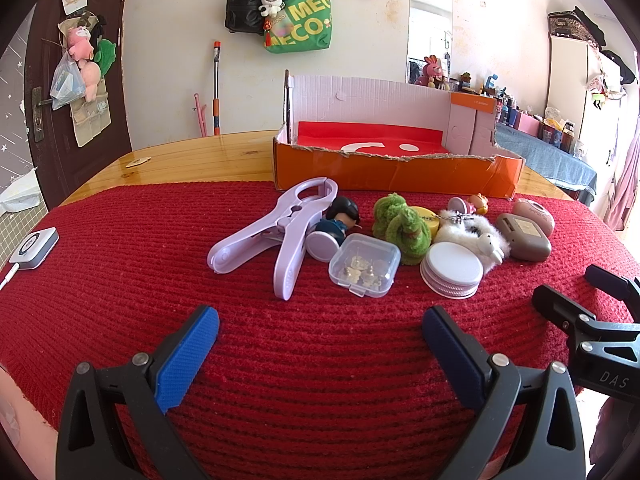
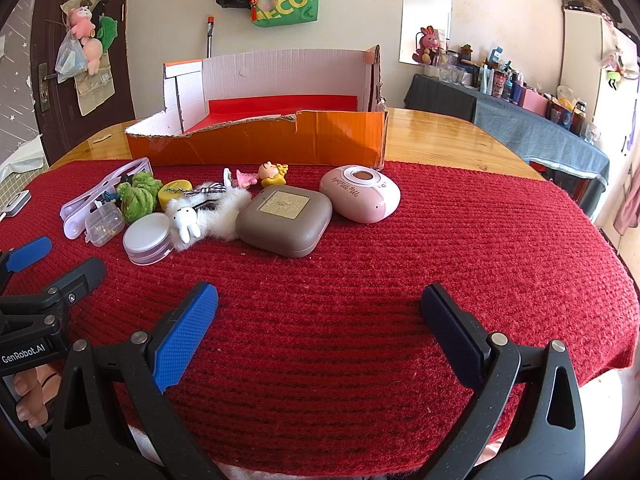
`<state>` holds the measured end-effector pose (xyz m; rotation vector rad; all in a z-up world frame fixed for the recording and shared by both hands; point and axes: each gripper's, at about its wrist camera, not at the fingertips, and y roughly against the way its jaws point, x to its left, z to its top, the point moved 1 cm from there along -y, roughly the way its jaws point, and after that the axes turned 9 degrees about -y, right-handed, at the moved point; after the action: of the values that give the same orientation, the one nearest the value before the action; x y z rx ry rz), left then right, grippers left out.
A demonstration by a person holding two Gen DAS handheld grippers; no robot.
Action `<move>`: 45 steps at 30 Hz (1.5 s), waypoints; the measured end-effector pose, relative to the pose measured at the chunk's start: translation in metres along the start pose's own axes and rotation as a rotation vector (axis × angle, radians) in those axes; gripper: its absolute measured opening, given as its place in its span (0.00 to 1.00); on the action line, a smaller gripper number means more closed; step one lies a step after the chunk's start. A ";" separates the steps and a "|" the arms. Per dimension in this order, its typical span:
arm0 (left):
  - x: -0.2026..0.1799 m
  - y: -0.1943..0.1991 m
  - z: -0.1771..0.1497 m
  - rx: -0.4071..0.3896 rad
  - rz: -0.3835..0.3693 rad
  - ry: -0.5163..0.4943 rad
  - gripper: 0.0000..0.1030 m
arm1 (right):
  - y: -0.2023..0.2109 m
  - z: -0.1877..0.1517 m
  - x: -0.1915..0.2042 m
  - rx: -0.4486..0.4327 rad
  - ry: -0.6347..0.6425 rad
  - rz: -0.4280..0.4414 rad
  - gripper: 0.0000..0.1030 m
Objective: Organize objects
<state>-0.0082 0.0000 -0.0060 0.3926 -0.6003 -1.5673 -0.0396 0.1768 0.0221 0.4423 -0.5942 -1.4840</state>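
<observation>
A row of small objects lies on the red knitted mat (image 1: 120,288): a lilac clip (image 1: 280,232), a doll figure (image 1: 340,220), a clear box of small parts (image 1: 364,266), a green plush (image 1: 400,226), a white-lidded jar (image 1: 452,270), a white fluffy bunny keychain (image 1: 480,236), a brown case (image 2: 284,220) and a pink case (image 2: 360,194). Behind them stands an open orange cardboard box (image 1: 400,176). My left gripper (image 1: 320,344) is open and empty in front of the objects. My right gripper (image 2: 320,328) is open and empty, near the mat's front edge.
The mat lies on a wooden table (image 2: 440,132). A white and grey device (image 1: 34,246) sits at the mat's left edge. A side table with bottles (image 2: 540,120) stands at the right. Bags hang on the back wall (image 1: 296,12).
</observation>
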 end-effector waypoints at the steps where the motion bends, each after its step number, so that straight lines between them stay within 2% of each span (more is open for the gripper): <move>1: 0.000 0.000 0.000 0.000 0.000 0.000 1.00 | 0.000 0.000 0.000 0.000 0.000 0.000 1.00; 29: -0.001 -0.004 0.002 0.008 -0.010 -0.003 1.00 | -0.002 0.000 0.000 0.007 0.002 0.006 1.00; 33: 0.008 0.001 0.012 0.006 -0.038 0.020 1.00 | -0.001 0.011 -0.002 0.028 -0.016 0.035 1.00; 38: 0.023 0.004 0.035 0.001 -0.070 0.023 1.00 | 0.008 0.038 -0.012 0.004 -0.036 0.028 1.00; 45: 0.052 -0.012 0.063 0.061 -0.143 0.005 1.00 | -0.004 0.071 -0.026 0.009 -0.055 0.011 1.00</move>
<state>-0.0592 -0.0424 0.0432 0.4943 -0.6281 -1.6863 -0.0867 0.2085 0.0726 0.4061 -0.6457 -1.4874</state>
